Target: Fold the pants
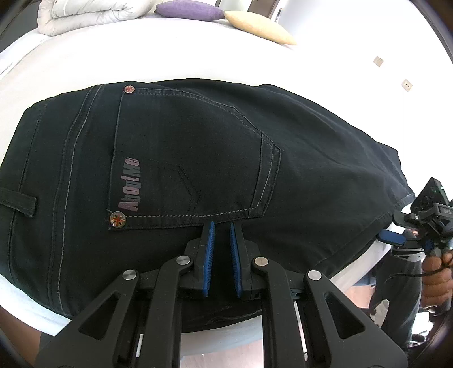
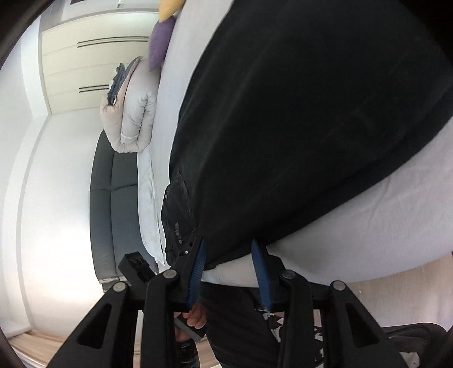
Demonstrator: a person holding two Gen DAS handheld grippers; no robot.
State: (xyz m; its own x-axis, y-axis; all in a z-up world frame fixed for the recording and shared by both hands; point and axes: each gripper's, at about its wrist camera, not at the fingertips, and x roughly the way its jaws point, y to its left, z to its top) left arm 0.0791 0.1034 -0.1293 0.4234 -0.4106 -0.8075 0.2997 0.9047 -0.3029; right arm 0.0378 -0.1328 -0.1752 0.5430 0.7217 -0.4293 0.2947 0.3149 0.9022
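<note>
Dark pants [image 1: 198, 147] lie folded on the white bed [image 1: 170, 51], back pocket up with an "AboutMe" label [image 1: 128, 184]. My left gripper [image 1: 222, 226] rests over the pants just below the pocket. Its blue pads [image 1: 209, 249] stand nearly together with a thin slit between them, and no cloth shows pinched there. My right gripper [image 2: 228, 250] is at the pants' edge [image 2: 283, 141] near the bed's side. It is open, and the cloth's corner lies between the pads untouched. The right gripper [image 1: 396, 237] also shows at the pants' right end, held by a hand [image 1: 436, 271].
A folded white duvet [image 1: 93, 14], a purple pillow [image 1: 189, 10] and a cream pillow [image 1: 260, 28] lie at the far side of the bed. A wardrobe [image 2: 99, 56] stands beyond it and a dark padded bed end [image 2: 113, 198] below. The person's legs [image 2: 240, 325] are close to the bed's edge.
</note>
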